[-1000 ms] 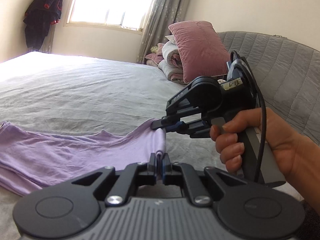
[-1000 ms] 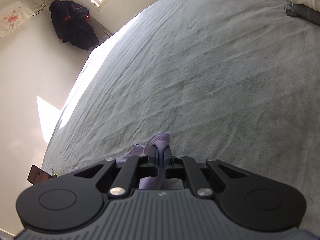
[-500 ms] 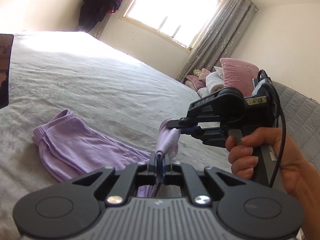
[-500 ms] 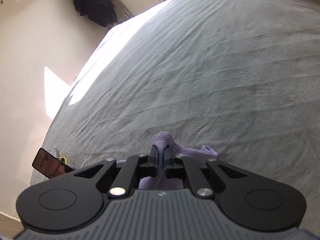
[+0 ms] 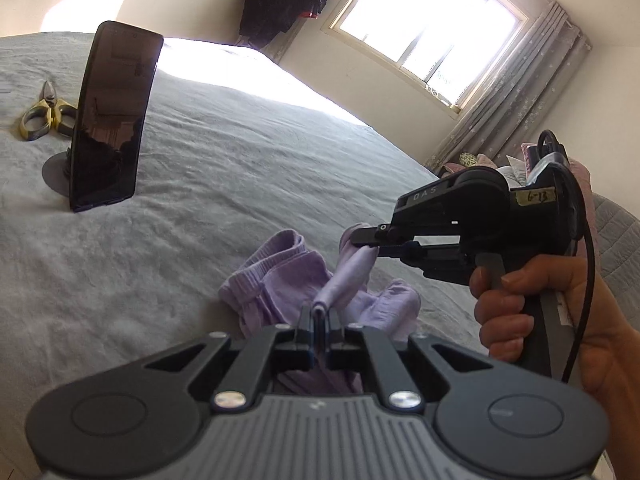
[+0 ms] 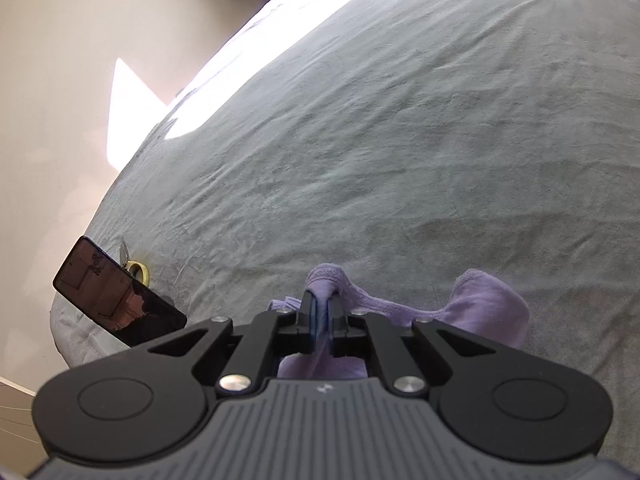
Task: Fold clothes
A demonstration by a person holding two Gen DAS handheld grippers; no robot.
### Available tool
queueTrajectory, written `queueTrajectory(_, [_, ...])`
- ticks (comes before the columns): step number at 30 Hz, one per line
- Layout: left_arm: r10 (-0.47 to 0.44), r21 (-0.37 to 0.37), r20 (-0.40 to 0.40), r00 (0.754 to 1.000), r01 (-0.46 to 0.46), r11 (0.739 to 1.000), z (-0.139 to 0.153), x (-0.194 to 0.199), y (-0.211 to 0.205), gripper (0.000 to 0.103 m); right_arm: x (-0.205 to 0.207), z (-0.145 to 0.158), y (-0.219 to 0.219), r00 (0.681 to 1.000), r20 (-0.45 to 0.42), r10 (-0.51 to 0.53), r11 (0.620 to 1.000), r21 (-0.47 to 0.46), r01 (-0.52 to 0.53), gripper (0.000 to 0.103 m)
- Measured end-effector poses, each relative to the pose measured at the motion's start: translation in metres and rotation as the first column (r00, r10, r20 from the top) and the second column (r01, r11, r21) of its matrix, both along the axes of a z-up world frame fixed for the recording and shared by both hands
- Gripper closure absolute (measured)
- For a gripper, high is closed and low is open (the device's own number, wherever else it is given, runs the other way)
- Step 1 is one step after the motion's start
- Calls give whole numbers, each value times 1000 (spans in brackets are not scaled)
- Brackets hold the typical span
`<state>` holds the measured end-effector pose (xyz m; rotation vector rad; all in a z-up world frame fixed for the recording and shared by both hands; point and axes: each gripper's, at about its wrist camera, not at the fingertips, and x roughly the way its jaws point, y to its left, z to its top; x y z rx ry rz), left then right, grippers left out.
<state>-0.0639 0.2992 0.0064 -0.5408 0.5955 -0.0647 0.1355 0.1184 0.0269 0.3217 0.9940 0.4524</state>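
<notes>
A lilac garment (image 5: pixel 280 280) lies bunched on the grey bedspread (image 5: pixel 200 168), its elastic waistband toward the phone. My left gripper (image 5: pixel 320 314) is shut on one edge of the garment, held above the bed. My right gripper (image 5: pixel 362 242) is shut on the same edge a short way ahead, with a taut strip of cloth between the two. In the right wrist view my right gripper (image 6: pixel 320 308) pinches the lilac garment (image 6: pixel 488 308), which bulges out to the right. The cloth under both grippers is hidden.
A black phone (image 5: pixel 112 120) stands on a round stand at the left; it also shows in the right wrist view (image 6: pixel 116 292). Yellow-handled scissors (image 5: pixel 44 114) lie behind it. Pillows and bedding (image 5: pixel 516 160) are piled near the grey headboard (image 5: pixel 620 236). A bright window (image 5: pixel 432 28) is ahead.
Both grippers have carried the held edge leftward over the garment toward the waistband end. The spread-out cloth is now doubled into a bunch. The phone and scissors have come into the left view.
</notes>
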Motion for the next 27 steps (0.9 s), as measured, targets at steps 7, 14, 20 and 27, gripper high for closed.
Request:
queueTrajectory(7, [-6, 36, -69, 998, 8, 999, -19, 12, 22, 98, 9, -12, 28, 998, -3, 57, 998, -5, -57, 98])
queueTrajectory(14, [-59, 121, -74, 996, 67, 990, -7, 24, 32, 71, 15, -4, 13, 997, 39, 69, 991, 108, -73, 72])
queueTrajectory(20, [-150, 219, 21, 988, 142, 965, 10, 58, 14, 82, -10, 11, -34, 975, 222, 20, 1000, 5, -22, 57])
queueTrajectory(27, [-244, 411, 38, 969, 207, 888, -6, 112, -25, 99, -56, -15, -55, 928, 364, 83, 985, -169, -22, 58])
